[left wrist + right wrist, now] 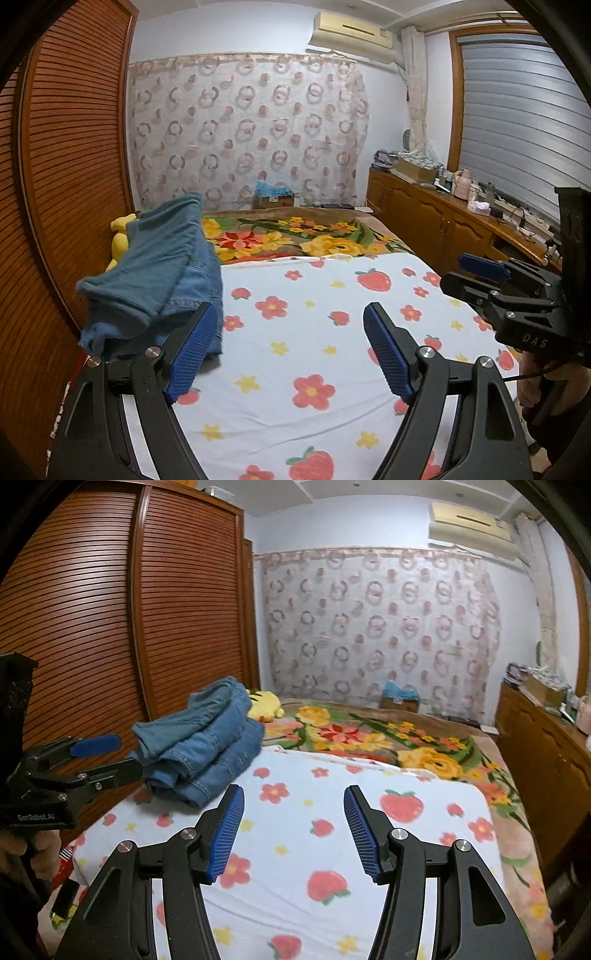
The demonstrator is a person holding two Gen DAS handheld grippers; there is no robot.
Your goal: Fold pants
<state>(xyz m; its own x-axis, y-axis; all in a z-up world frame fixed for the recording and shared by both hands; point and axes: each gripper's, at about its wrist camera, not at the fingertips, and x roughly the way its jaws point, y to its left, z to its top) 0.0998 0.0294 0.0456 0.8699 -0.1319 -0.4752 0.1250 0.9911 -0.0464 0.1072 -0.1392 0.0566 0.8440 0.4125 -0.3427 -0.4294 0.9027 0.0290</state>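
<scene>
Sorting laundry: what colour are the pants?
Blue denim pants, clearest in the right wrist view.

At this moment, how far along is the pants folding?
Done: the blue denim pants lie in a bunched, stacked pile at the edge of the strawberry-print sheet. In hand: nothing; the left gripper and right gripper are open. Left: possibly neatening.

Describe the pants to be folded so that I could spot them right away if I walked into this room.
Look at the bed with the white strawberry-and-flower sheet, then follow its edge nearest the brown slatted wardrobe. There lies a heap of blue denim pants, just in front of a yellow plush toy. It is the only blue cloth pile on the bed, plain against the printed bedding.
</scene>
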